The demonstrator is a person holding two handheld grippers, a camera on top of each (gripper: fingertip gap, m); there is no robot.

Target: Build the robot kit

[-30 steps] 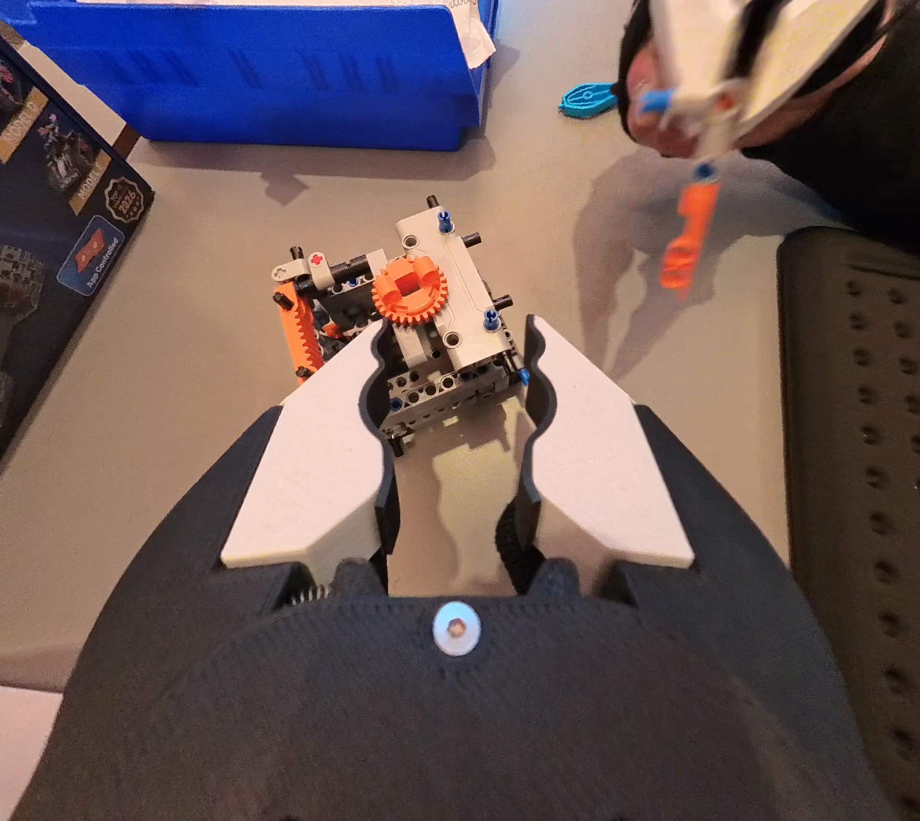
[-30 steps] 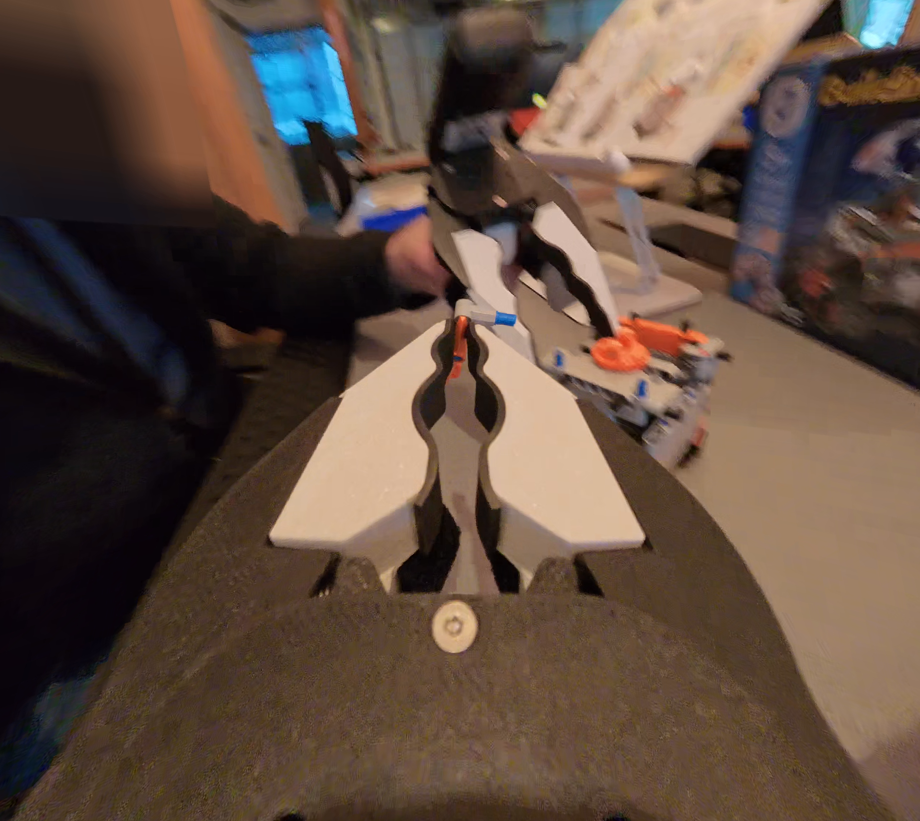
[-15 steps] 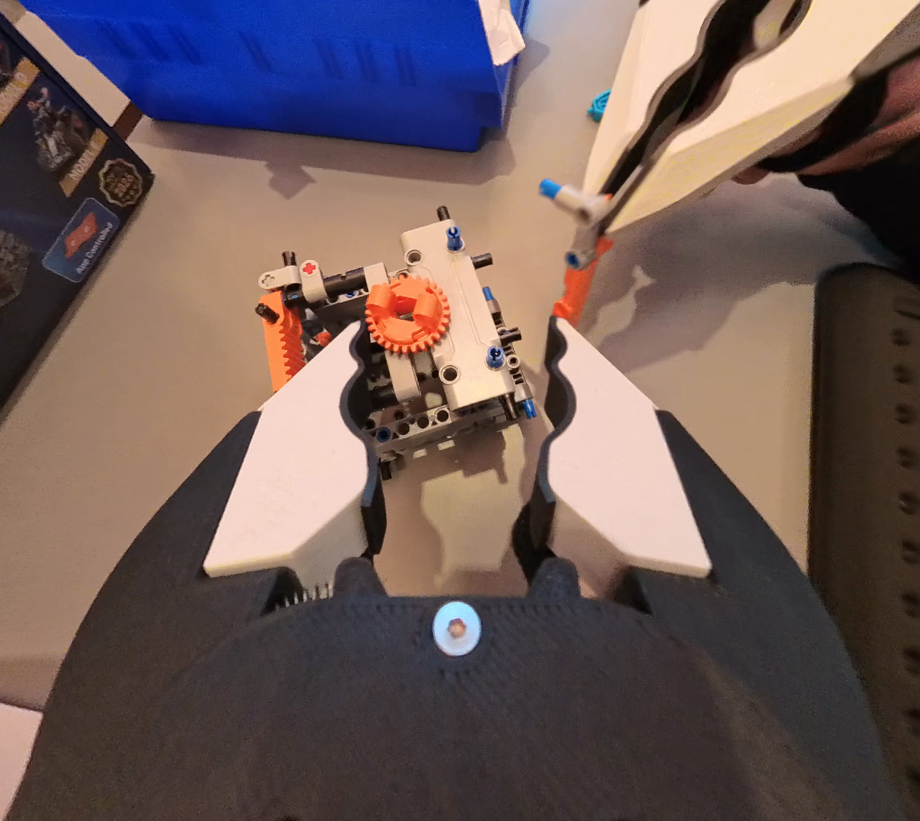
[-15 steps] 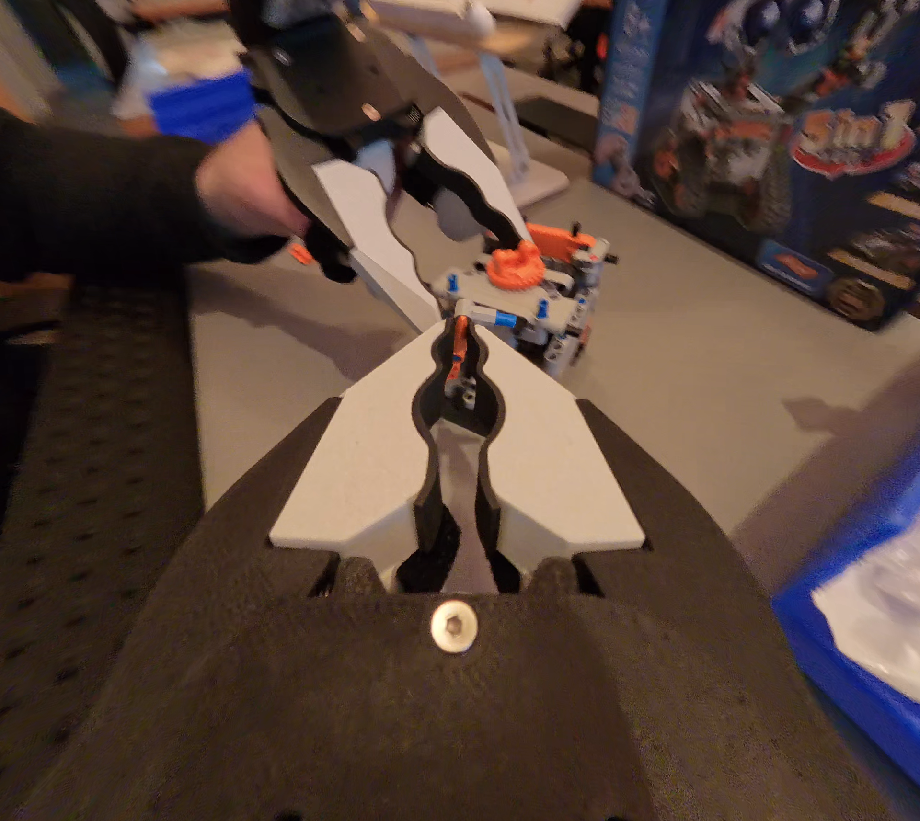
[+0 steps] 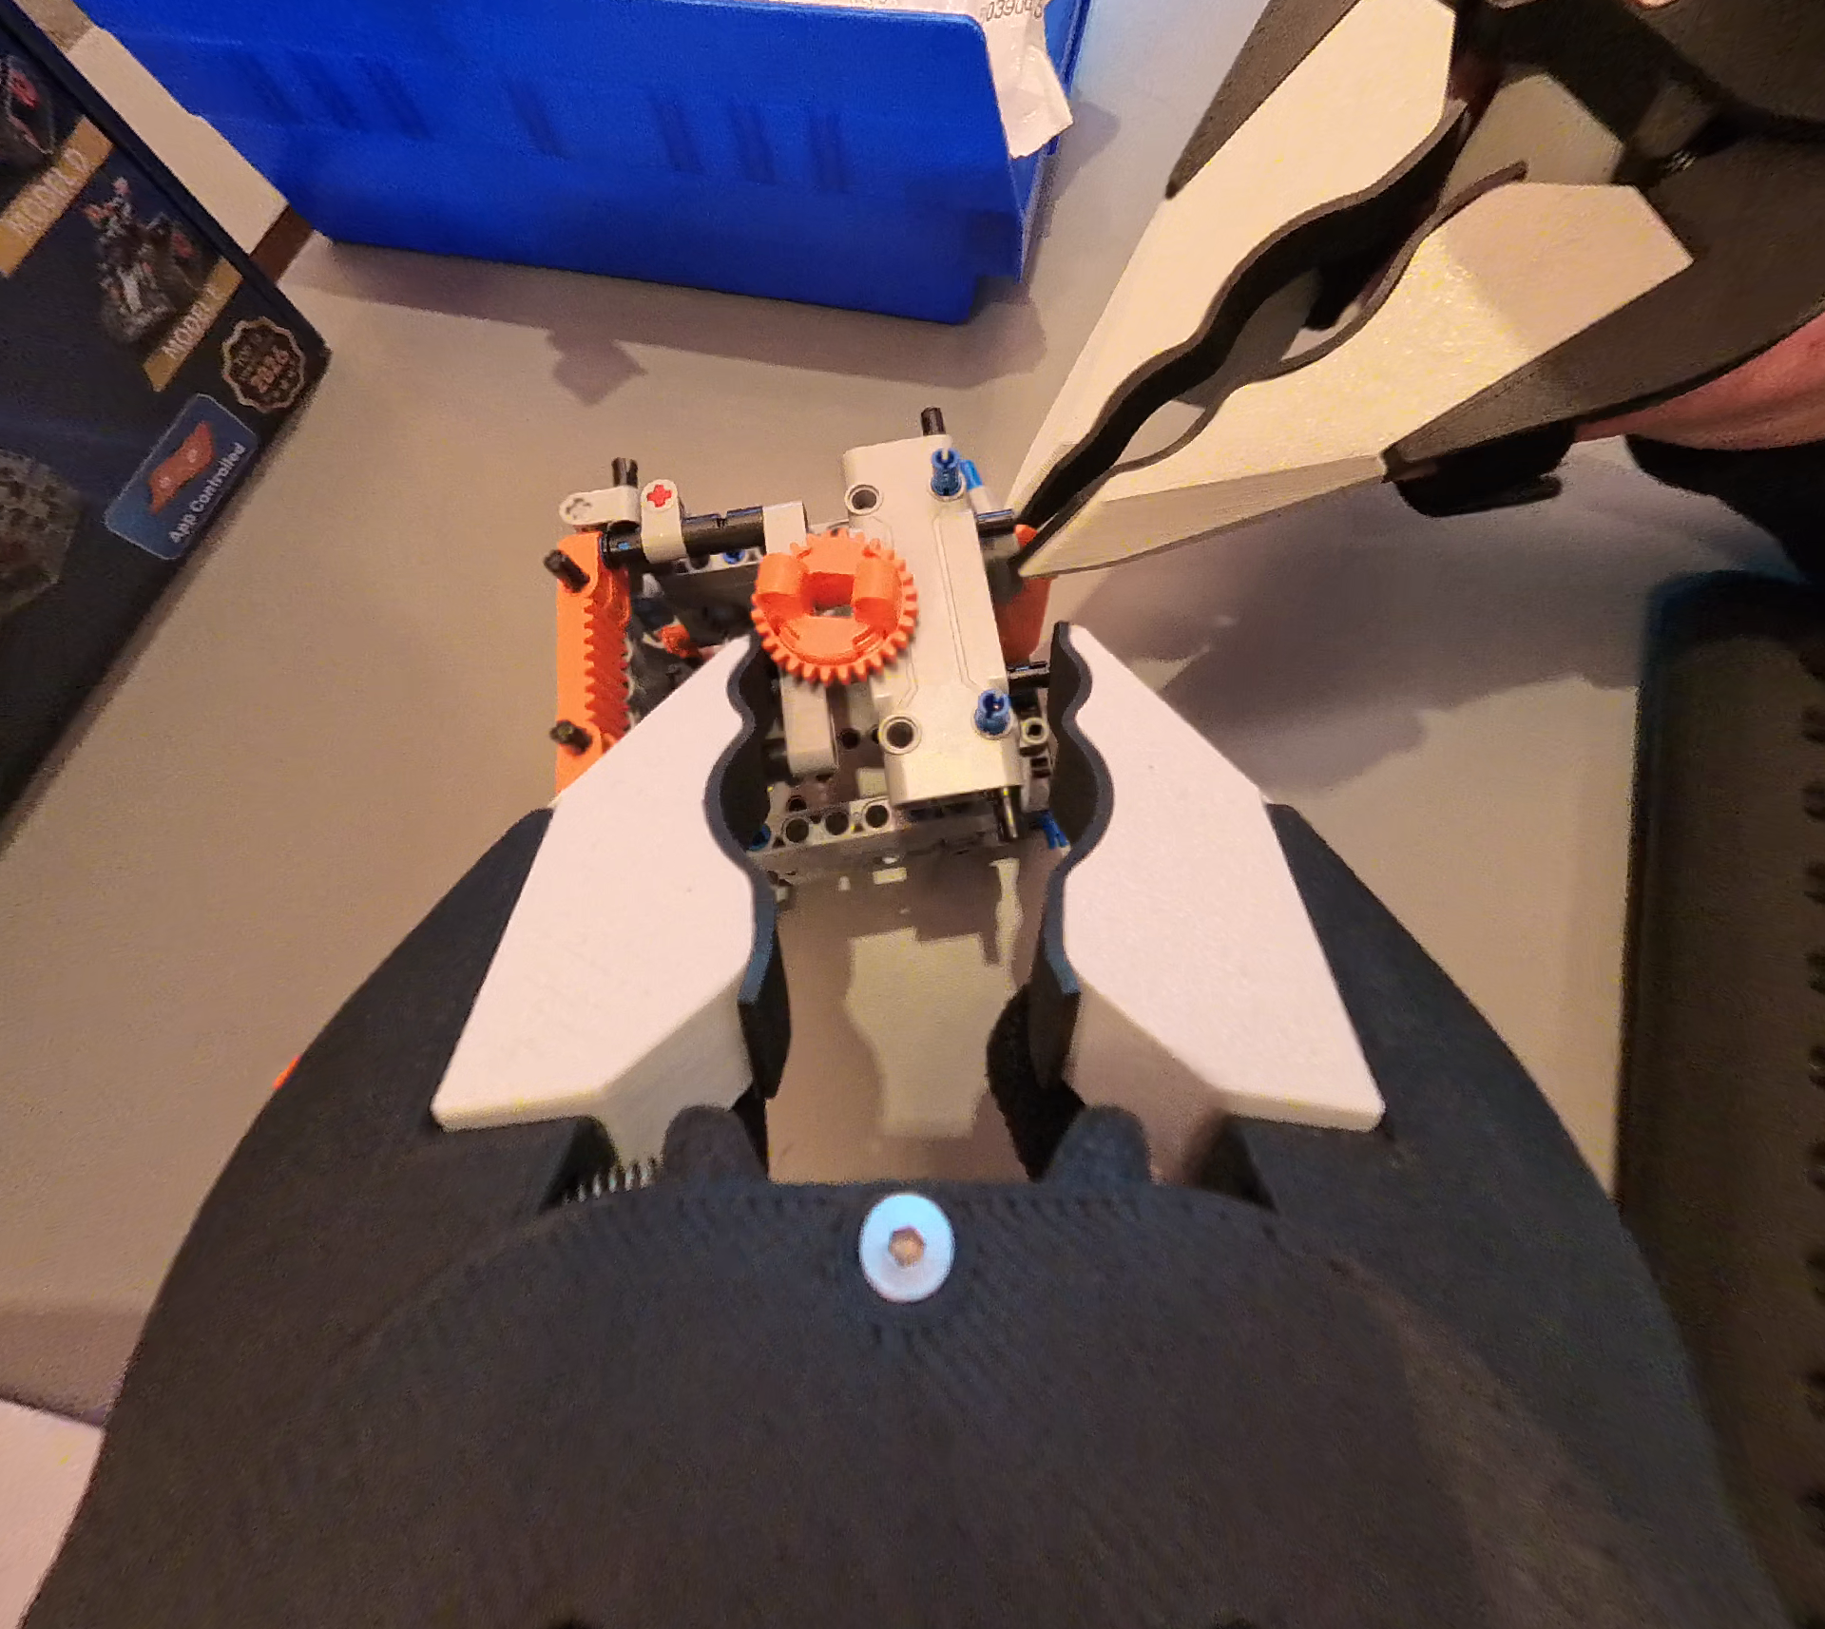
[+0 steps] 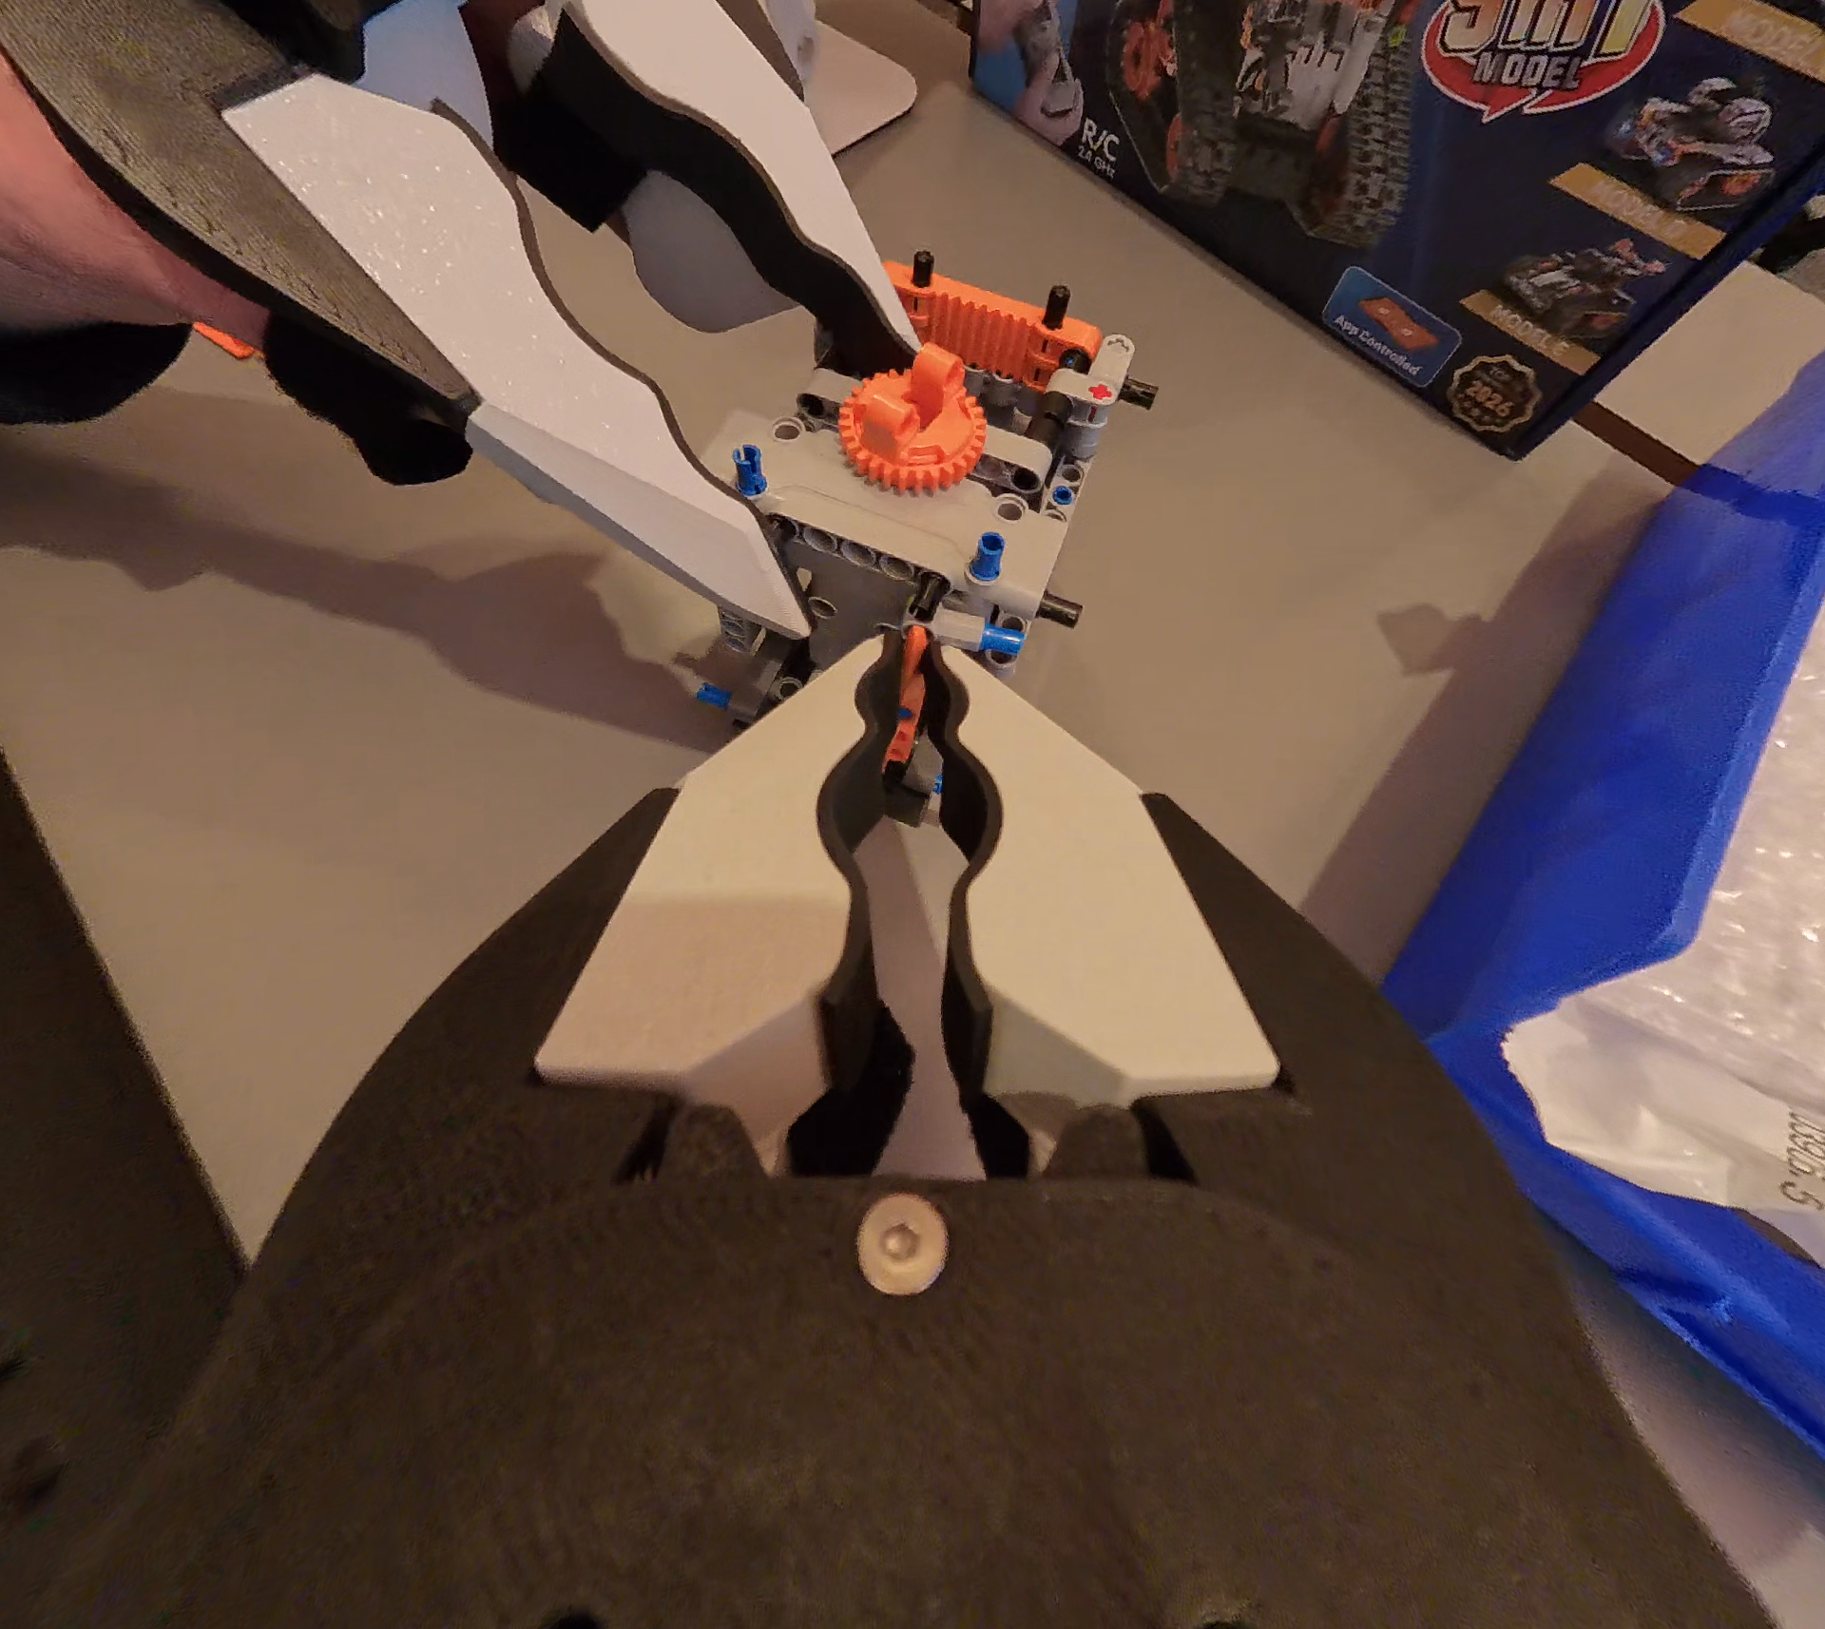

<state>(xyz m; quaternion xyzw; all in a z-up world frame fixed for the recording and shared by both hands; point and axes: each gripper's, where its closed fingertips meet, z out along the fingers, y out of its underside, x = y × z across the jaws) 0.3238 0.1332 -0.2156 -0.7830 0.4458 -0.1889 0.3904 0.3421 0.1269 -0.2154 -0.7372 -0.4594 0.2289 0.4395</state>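
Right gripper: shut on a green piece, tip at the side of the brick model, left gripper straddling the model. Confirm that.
Wrong colour. In the right wrist view the right gripper is shut on an orange piece, not green. Its tip is at the side of the brick model, and the left gripper does straddle the model.

Orange gear [image 5: 834, 602] on grey brick model [image 5: 923, 644] (blue pins), blue bin [image 5: 593, 130], grey table [image 5: 296, 742].

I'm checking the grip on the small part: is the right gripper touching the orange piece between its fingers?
Touching. The right wrist view shows the right gripper closed on the thin orange piece, both fingers pressed against its sides with no gap.
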